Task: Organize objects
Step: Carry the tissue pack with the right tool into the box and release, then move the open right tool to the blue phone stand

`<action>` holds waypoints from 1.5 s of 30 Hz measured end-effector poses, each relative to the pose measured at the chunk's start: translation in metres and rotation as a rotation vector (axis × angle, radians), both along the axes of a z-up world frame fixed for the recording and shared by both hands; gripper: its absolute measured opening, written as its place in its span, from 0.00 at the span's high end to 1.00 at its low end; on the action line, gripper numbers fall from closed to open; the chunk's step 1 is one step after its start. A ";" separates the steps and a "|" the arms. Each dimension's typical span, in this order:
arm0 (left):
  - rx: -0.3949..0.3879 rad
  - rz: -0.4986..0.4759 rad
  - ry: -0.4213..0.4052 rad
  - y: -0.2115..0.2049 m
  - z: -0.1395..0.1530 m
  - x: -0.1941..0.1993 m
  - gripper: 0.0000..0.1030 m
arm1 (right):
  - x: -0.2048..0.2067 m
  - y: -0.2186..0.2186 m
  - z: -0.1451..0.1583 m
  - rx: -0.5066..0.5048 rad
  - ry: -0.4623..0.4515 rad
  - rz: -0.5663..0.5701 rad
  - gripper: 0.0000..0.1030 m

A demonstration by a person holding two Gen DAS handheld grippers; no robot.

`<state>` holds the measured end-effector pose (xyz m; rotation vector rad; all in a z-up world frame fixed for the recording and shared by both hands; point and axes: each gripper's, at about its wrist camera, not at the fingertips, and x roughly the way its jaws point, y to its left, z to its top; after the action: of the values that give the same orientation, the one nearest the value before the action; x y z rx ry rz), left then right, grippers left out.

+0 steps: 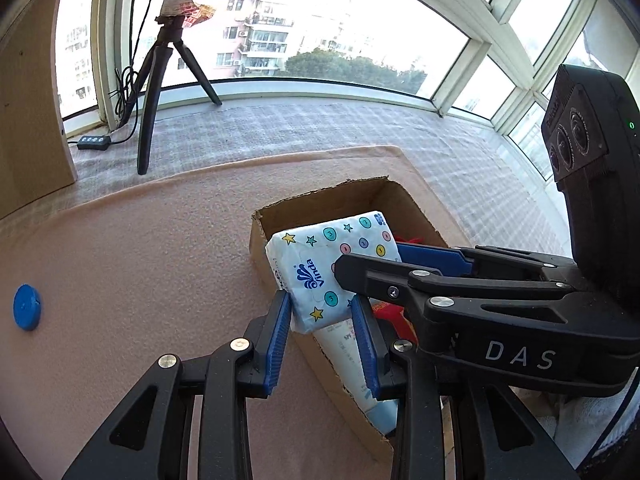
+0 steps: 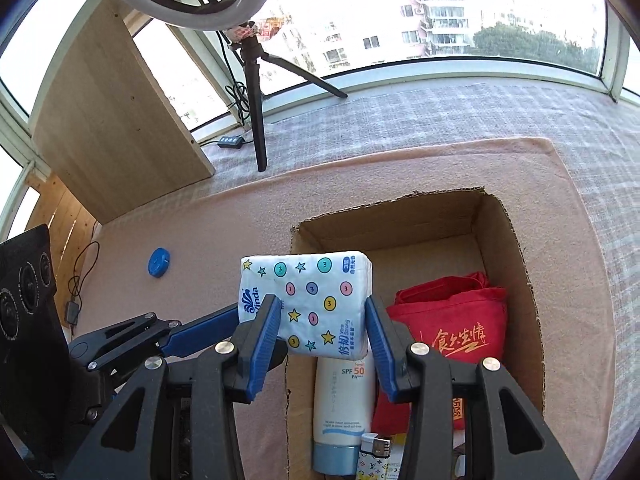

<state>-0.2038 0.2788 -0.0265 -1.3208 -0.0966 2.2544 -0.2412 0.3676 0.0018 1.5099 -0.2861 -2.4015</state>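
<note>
Cardboard box (image 2: 516,248): stiff and open on top, in the lower right of the right wrist view; it should be pushed by a wall, not pinched.
Red bag (image 2: 452,320): soft cloth inside the box at the right side, with yellow Chinese writing; probably light and floppy.
Tissue pack (image 2: 308,304): centre of the right wrist view, over the left wall of the box and above the tube; soft, light, with a slippery wrapper, so it seems best to hold it by the two short sides. Print: "Vinda", "Xtra Strong", many "3".
Sunscreen tube (image 2: 344,408): lies in the box, cap toward the bottom edge; smooth, somewhat squeezable. Print: "SPF 50".
Lighter (image 2: 374,460): small and hard, at the bottom edge, with a monogram pattern.
Blue cap (image 2: 159,262): alone on the pink mat (image 2: 200,232), at the left.
Right gripper (image 2: 323,330): pads pinch the tissue pack from both sides.
Left gripper (image 1: 322,324): fingers spread, holding nothing, just beside the pack's lower corner. The other tool's body reads "DAS".
</note>
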 end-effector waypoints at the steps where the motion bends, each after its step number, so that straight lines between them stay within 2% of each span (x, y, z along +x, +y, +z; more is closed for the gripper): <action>1: 0.002 0.000 -0.003 0.004 -0.002 -0.003 0.67 | -0.002 0.003 -0.002 0.003 0.000 -0.006 0.61; 14: -0.010 -0.020 -0.007 0.038 -0.019 -0.021 0.66 | -0.013 0.027 -0.010 0.071 0.037 -0.034 0.60; 16: -0.030 -0.021 -0.020 0.040 -0.021 -0.022 0.45 | -0.014 0.027 -0.010 0.096 0.035 -0.040 0.54; 17: -0.032 -0.016 -0.014 0.040 -0.020 -0.022 0.41 | -0.013 0.027 -0.010 0.097 0.037 -0.044 0.51; 24: -0.038 -0.024 -0.017 0.032 -0.020 -0.017 0.40 | -0.009 0.020 -0.008 0.096 0.031 -0.043 0.50; 32: -0.054 0.004 0.003 0.001 -0.008 0.000 0.40 | 0.004 0.014 -0.003 0.059 0.022 -0.062 0.50; 45: -0.097 0.059 0.045 -0.082 0.012 0.041 0.40 | 0.044 -0.024 0.009 0.021 0.029 -0.074 0.49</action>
<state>-0.1625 0.1970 -0.0147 -1.3320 -0.0106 2.3640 -0.1973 0.3434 0.0111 1.4970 -0.3172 -2.4889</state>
